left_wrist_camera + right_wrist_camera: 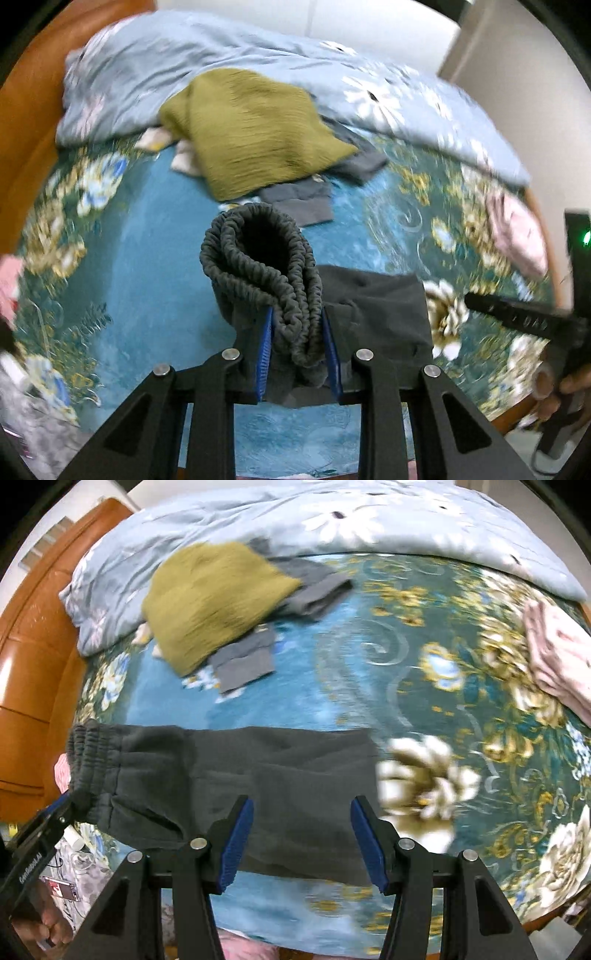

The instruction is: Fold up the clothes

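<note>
Left gripper [297, 350] clamped on bunched elastic waistband of dark grey trousers [258, 775]; trousers stretched flat along bed's near edge, over teal floral bedspread [332, 672]. Right gripper [301, 845] spread wide above trouser fabric, apparently gripping nothing. Olive garment [251, 133] heaped on grey clothing near headboard end. Pink garment [557, 657] at right edge.

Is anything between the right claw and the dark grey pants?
Nothing visible. The right claw is open just above the dark grey pants, with only pant fabric between its pads. The left claw already grips the waistband.
</note>
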